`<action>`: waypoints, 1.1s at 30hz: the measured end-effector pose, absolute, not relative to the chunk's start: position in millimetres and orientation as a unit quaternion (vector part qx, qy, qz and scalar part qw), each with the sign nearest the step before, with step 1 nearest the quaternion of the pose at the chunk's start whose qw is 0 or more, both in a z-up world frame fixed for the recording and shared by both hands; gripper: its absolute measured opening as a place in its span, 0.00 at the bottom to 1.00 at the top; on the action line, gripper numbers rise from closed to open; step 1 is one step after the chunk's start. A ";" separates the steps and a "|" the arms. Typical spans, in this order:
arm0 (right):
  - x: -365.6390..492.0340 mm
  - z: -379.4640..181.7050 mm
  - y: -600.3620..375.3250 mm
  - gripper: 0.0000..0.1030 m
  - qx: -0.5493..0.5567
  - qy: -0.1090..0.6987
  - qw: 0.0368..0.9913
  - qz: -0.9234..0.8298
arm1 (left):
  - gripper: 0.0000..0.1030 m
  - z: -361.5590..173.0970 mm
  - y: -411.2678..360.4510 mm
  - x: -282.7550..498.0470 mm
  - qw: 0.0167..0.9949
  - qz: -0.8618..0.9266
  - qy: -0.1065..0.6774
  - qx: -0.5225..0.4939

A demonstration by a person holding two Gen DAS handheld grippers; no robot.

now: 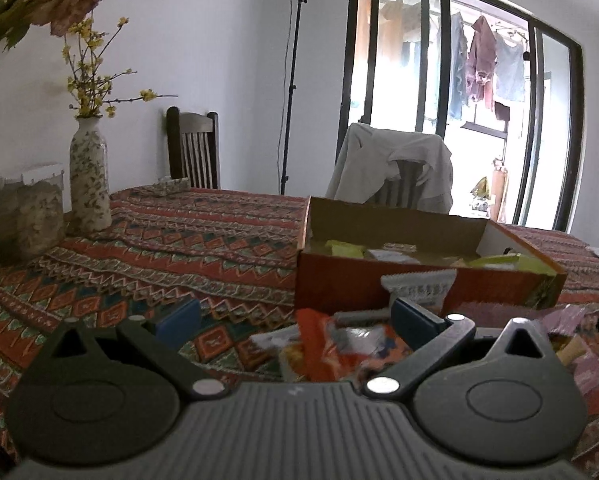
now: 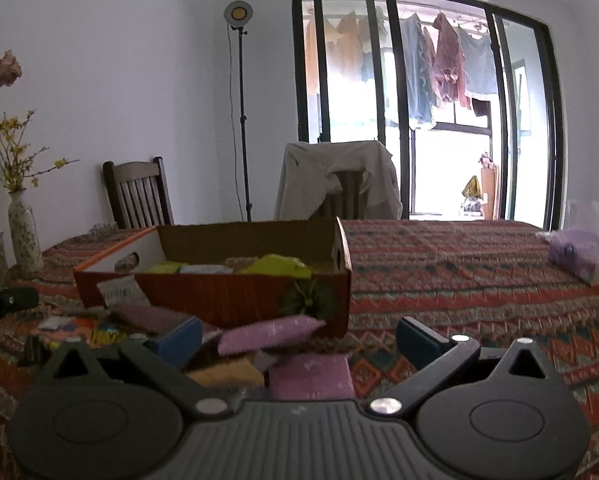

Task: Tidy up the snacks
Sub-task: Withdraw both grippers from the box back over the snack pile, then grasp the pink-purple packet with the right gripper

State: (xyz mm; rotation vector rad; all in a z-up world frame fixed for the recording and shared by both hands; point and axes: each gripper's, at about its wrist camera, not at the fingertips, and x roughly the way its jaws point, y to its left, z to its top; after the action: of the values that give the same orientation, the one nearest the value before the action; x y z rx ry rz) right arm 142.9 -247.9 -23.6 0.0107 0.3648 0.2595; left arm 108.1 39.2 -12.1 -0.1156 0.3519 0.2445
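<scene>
An orange cardboard box (image 1: 339,284) (image 2: 227,296) stands on the patterned tablecloth, holding yellow-green packets (image 1: 345,249) (image 2: 279,266) and a few pale ones. Loose snacks lie in front of it. In the left wrist view an orange packet (image 1: 323,344) lies between the wide-apart blue fingers of my left gripper (image 1: 295,318), and a white packet (image 1: 417,286) leans on the box. My left gripper is open and holds nothing. In the right wrist view purple packets (image 2: 269,333) (image 2: 311,376) lie between the fingers of my right gripper (image 2: 299,334), which is also open and holds nothing.
A speckled vase (image 1: 89,176) with yellow flowers and a clear jar (image 1: 23,208) stand at the table's left. Two chairs (image 1: 195,148) (image 2: 339,192), one draped with a jacket, are behind the table. A lilac bag (image 2: 583,254) sits at the right. A dark object (image 2: 7,300) lies left.
</scene>
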 end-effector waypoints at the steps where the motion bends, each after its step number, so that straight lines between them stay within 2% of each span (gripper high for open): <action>1: 141.6 -25.4 -248.8 1.00 0.004 0.183 0.975 0.129 | 1.00 -15.3 40.7 107.4 0.975 0.122 0.175 -0.058; 21: 143.3 -40.8 -258.2 1.00 -0.016 0.215 0.972 0.094 | 1.00 -25.8 50.2 93.8 0.982 0.098 0.139 -0.083; 33: 194.1 -49.7 -248.4 1.00 -0.056 0.307 0.946 0.091 | 1.00 -26.4 52.6 93.3 0.981 0.098 0.138 -0.091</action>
State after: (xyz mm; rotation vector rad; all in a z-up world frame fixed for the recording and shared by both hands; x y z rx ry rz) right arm 194.1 -248.4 -49.7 -0.1131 0.6251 0.1856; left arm 93.3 52.6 -26.4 -0.1826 0.2776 0.1978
